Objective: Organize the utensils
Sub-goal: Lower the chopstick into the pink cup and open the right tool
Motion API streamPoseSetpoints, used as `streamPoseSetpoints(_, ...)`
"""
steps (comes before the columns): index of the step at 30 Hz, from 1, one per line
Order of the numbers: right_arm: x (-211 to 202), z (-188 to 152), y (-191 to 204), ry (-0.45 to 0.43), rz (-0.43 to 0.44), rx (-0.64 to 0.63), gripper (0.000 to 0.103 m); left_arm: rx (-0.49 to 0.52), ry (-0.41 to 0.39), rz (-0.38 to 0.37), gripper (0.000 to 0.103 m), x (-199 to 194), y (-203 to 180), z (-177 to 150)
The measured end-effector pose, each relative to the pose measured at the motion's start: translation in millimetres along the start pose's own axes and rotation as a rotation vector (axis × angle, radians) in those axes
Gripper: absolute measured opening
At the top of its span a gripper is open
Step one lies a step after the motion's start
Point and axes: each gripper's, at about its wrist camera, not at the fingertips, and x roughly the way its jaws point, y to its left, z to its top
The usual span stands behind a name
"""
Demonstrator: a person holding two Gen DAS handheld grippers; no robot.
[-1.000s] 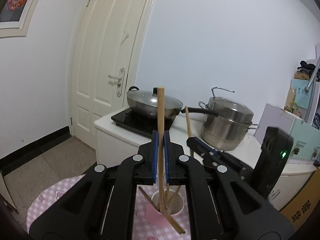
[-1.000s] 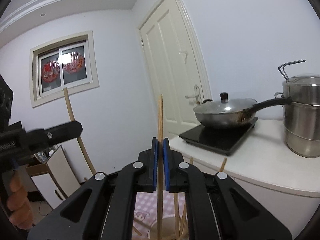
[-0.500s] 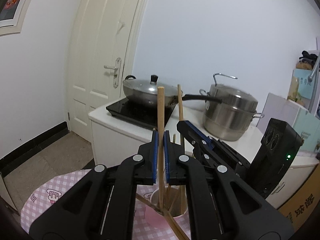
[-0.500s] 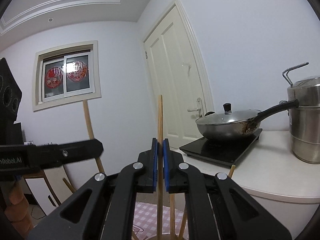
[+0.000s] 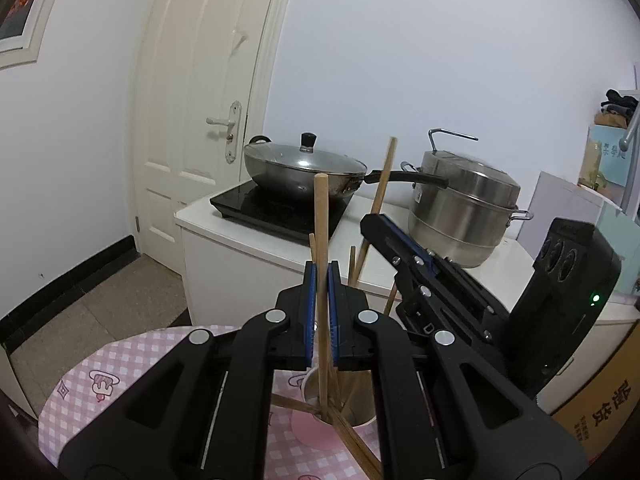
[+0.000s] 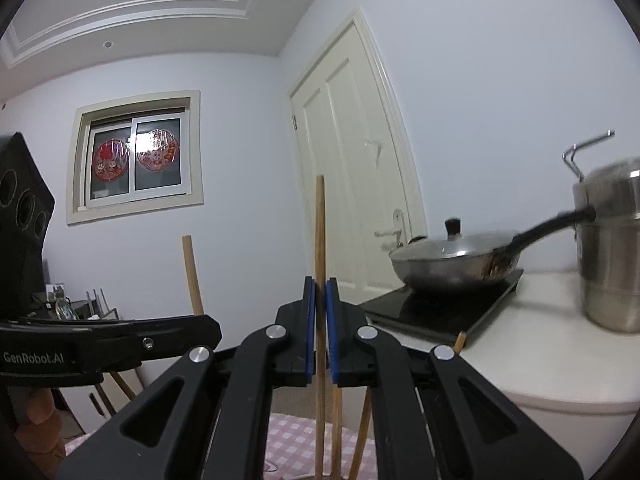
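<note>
Insertion step: left gripper (image 5: 320, 312) clamped on chopstick (image 5: 321, 240), right gripper (image 6: 320, 320) clamped on another, both above cup (image 5: 360, 420). Next, judged: lower tips inside cup, then release.

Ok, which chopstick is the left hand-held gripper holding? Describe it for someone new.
Find the pink checked tablecloth and the white cup of chopsticks on it. The left hand-held gripper pinches one chopstick between blue pads. It stands upright, whereas the right hand-held gripper's chopstick leans.
</note>
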Motion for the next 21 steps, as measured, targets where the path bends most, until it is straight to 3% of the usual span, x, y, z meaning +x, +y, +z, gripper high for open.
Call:
streamPoseSetpoints(13, -4.4, -27.1, 8.5, 0.169, -0.037, -0.042, 0.005, 0.003, 0.069, -0.036, 0.007, -0.2, -1.0, 0.7)
streamPoseSetpoints(19, -16.0, -19.2, 24.2, 0.181, -0.051, -0.076, 0.006, -0.001, 0.068, -0.031, 0.007, -9.2, -3.0, 1.0)
streamPoseSetpoints(21, -21.4, -14.9, 30.2, 0.178, -0.058, -0.086, 0.012, -0.002, 0.06, -0.028, 0.007, -14.8, -3.3, 1.5)
